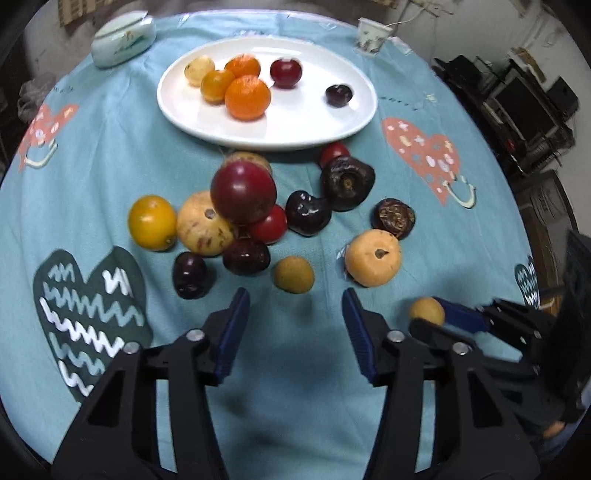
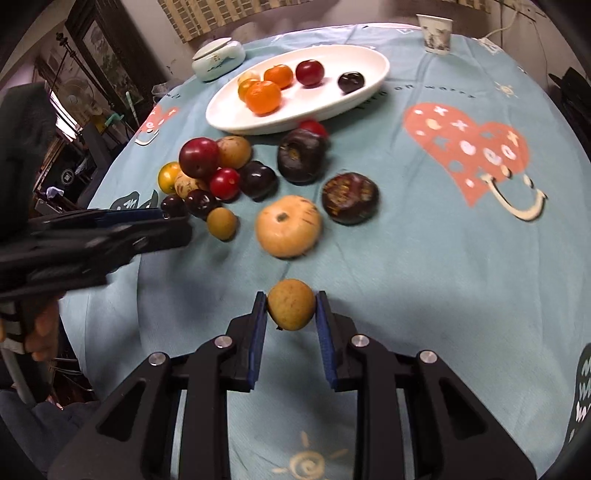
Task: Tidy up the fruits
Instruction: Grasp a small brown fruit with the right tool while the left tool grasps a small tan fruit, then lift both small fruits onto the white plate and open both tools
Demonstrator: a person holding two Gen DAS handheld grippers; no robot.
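Note:
A white oval plate [image 1: 343, 129] [image 2: 236, 123] at the back of the table holds oranges [image 1: 247, 96], a red plum [image 1: 285, 72], a dark plum [image 1: 338, 95] and other fruit. In front of it, a loose pile of fruit [image 1: 243, 192] [image 2: 199, 157] lies on the blue cloth. My right gripper [image 2: 291, 295] is shut on a small tan fruit [image 2: 291, 306]; the left wrist view shows this gripper [image 1: 441, 315] and its fruit [image 1: 424, 309] at the right. My left gripper [image 1: 295, 300] stands open just short of another small tan fruit [image 1: 293, 274], with nothing between its fingers.
A pale lidded bowl [image 1: 123, 38] [image 2: 218, 59] sits at the back left and a patterned cup [image 1: 371, 35] [image 2: 436, 33] at the back right. A large peach-coloured fruit [image 2: 289, 226] and a dark wrinkled one [image 2: 350, 199] lie ahead of the right gripper. A hand [image 2: 40, 332] holds the left gripper.

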